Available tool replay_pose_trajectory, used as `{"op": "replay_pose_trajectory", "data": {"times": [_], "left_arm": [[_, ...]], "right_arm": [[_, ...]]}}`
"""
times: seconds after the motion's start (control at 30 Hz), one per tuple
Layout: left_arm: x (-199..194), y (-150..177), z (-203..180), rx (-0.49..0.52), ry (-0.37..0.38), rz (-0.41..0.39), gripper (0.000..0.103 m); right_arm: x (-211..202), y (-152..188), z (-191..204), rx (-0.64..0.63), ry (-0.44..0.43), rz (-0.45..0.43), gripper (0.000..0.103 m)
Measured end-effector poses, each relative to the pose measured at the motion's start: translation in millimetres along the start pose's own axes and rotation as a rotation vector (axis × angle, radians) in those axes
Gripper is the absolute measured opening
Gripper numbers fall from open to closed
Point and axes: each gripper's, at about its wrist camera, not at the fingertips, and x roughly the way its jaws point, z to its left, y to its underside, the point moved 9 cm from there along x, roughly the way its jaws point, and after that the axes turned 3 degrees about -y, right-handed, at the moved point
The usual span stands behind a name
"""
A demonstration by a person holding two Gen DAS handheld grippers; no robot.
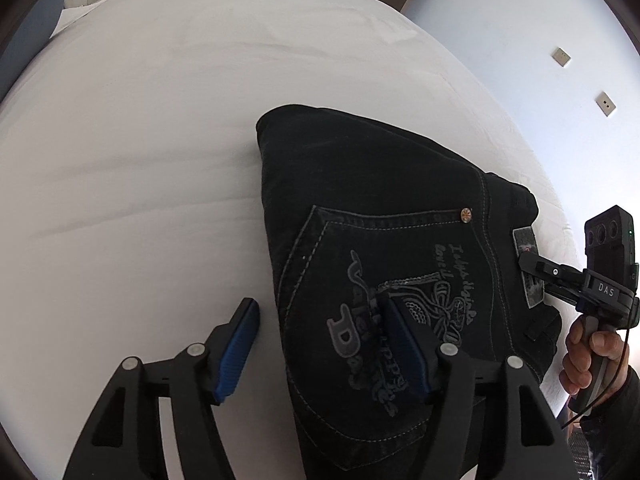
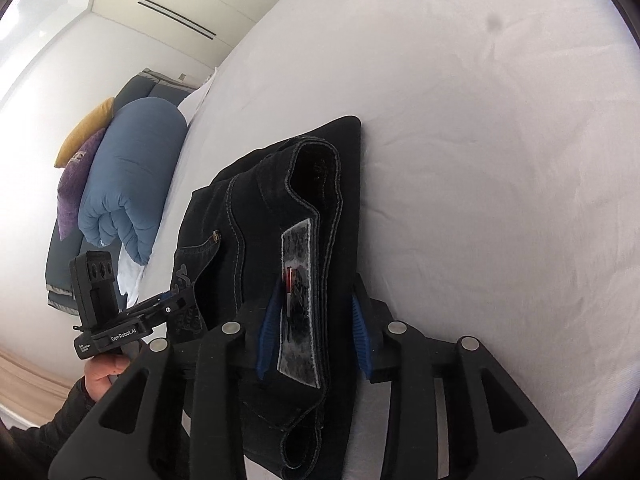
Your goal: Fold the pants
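Note:
Black jeans [image 1: 384,216] lie folded into a compact stack on a white bed; a back pocket with grey embroidery faces up. My left gripper [image 1: 316,312] is open: its left finger is over the sheet, its right finger rests on the pocket, straddling the stack's left edge. In the right wrist view the jeans [image 2: 256,216] show the waistband with a grey leather patch [image 2: 298,300]. My right gripper [image 2: 314,320] is open, its blue pads on either side of the waistband edge. Each gripper shows in the other view: the right [image 1: 532,266], the left [image 2: 176,300].
The white bed sheet [image 1: 160,160] spreads wide to the left and beyond the jeans. A rolled blue duvet [image 2: 132,184] and purple and yellow cushions [image 2: 74,188] lie at the bed's head. A pale wall with two sockets [image 1: 562,56] stands to the right.

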Motion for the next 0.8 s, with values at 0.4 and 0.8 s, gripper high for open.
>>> {"op": "replay_pose_trajectory", "data": {"times": [0.4,0.8], "left_arm": [[-98,22,-15,0.085,-0.229,-0.335,0.103],[-312,78,-71,0.142,-0.48,-0.885,0.103]], "right_arm": [[-71,42,17,-0.044,0.197,-0.145,0.052],[-196,91,167,-0.389,0.442,-0.567,0.08]]}}
